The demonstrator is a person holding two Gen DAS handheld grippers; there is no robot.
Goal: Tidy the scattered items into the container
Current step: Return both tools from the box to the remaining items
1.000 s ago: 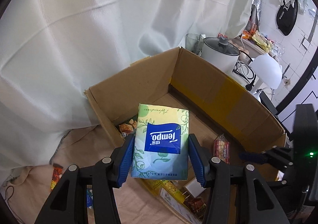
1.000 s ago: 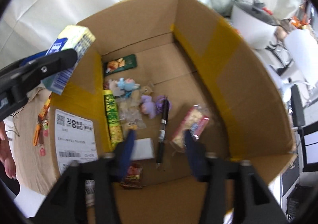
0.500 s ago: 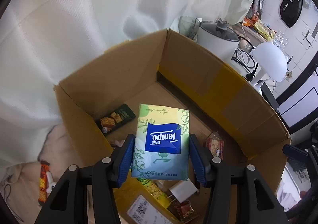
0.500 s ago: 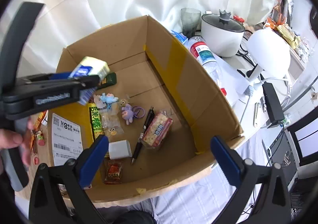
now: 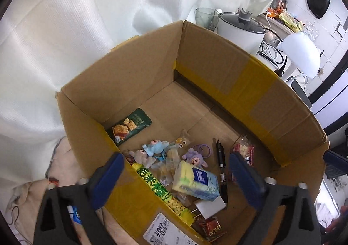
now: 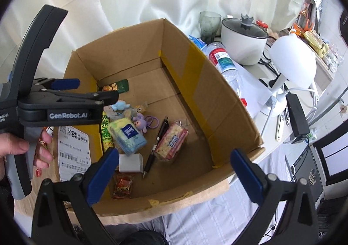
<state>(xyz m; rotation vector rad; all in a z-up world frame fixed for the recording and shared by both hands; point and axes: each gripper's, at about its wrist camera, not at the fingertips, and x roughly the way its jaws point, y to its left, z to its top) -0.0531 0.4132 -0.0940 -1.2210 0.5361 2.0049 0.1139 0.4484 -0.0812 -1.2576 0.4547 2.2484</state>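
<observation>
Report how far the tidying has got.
Done: the tissue pack, pen, cracker pack and small toys lie inside the cardboard box. In hand: nothing; left gripper and right gripper are both open. Left: a snack packet lies outside the box.

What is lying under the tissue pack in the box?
The tissue pack rests tilted on clear plastic packets, with the green snack stick beside it and a white block at its near end. Anything directly beneath is covered.
</observation>
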